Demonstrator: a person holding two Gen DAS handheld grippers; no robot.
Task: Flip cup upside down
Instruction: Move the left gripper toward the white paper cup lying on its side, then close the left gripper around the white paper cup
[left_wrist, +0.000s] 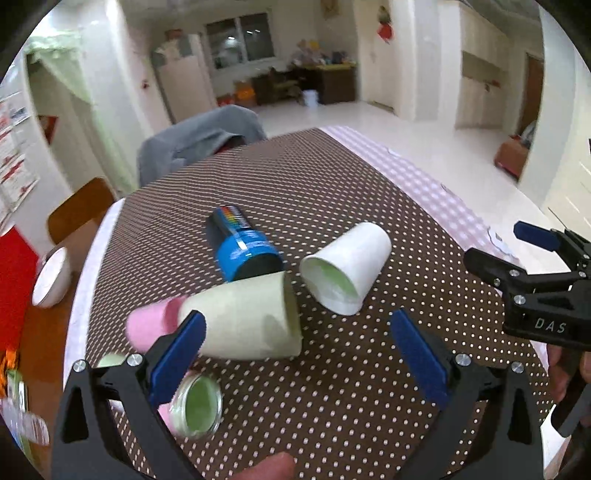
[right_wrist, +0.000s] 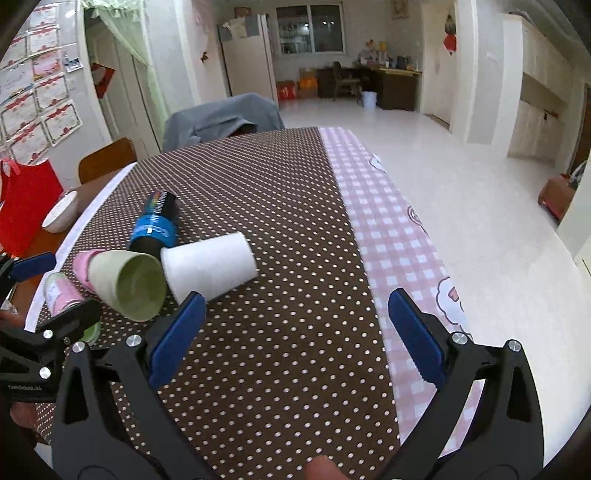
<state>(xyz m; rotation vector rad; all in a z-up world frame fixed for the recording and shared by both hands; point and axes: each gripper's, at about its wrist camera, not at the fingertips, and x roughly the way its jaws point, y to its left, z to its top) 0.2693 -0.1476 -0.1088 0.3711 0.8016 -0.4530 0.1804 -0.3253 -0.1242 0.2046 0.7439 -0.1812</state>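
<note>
From the left wrist, the left gripper (left_wrist: 297, 338), jaws spread and empty, is hovering beside a pale green cup (left_wrist: 243, 319) lying on its side on the dotted tablecloth (left_wrist: 295, 192), apparently lining up a grasp. From the right wrist, the right gripper (right_wrist: 295, 321) is waiting released near the white paper cup (right_wrist: 208, 266).

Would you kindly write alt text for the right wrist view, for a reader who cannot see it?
The open right gripper hovers, holding nothing, over a brown polka-dot tablecloth. Ahead to the left, a white cup, a pale green cup, a pink cup and a blue-and-black cup lie on their sides in a cluster. The left gripper shows at the left edge.
</note>
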